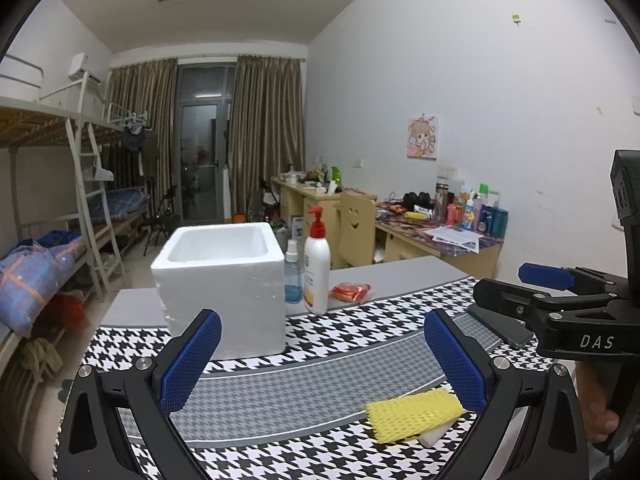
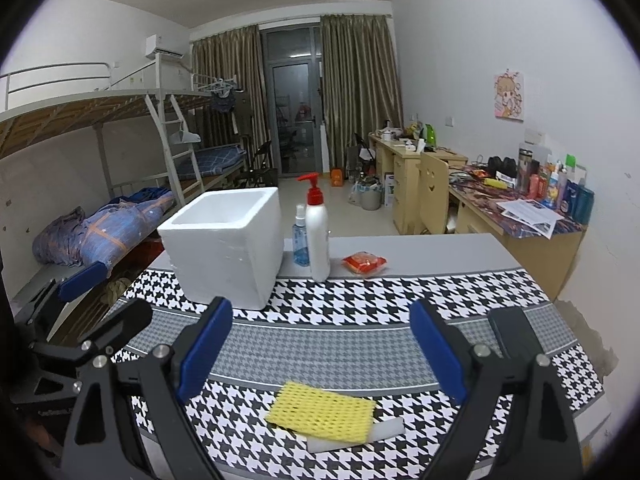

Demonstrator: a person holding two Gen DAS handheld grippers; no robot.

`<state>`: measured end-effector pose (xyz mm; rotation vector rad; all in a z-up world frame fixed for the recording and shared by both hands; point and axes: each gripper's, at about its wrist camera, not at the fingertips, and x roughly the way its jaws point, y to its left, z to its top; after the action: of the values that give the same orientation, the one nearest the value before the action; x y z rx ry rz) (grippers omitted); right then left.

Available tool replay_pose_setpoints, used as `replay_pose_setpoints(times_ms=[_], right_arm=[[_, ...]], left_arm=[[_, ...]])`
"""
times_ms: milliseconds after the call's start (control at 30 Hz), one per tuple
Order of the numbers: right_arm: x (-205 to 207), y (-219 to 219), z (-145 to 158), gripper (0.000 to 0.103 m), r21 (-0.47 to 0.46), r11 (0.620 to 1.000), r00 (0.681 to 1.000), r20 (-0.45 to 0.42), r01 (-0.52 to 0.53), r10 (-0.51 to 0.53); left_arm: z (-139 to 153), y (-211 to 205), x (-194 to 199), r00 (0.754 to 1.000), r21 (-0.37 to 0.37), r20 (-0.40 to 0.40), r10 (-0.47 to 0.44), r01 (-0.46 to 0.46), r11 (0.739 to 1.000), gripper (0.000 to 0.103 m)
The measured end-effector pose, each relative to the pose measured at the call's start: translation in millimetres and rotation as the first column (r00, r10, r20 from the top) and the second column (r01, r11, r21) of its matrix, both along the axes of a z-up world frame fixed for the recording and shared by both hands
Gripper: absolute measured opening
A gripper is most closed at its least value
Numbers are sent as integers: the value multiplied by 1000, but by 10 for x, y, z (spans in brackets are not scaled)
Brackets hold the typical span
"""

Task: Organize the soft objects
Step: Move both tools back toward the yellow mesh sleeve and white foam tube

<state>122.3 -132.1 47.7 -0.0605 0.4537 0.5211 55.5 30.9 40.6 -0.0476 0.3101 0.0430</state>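
Note:
A yellow foam net lies flat on the houndstooth mat, on top of a white foam strip. It shows in the left wrist view by my right finger. A white foam box stands open further back, also in the right wrist view. My left gripper is open and empty, above the mat, left of the net. My right gripper is open and empty, just behind the net.
A white pump bottle, a small blue spray bottle and a red packet stand right of the box. A dark phone lies at the mat's right. Desks and bunk beds are beyond the table.

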Motion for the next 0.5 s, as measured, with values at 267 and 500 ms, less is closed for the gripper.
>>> replay_pose_setpoints(times_ms=[267,500], right_arm=[[5,-131,-81,93,4,999,999,-10,37,-37],[13,-194,-165,93,-4,998,998,-20,60,-60]], left_arm=[[-87,-66,65,999,-8,-21,-29,28,1000,102],[-207,-193,121,996,-8,-60,-61,61,998,102]])
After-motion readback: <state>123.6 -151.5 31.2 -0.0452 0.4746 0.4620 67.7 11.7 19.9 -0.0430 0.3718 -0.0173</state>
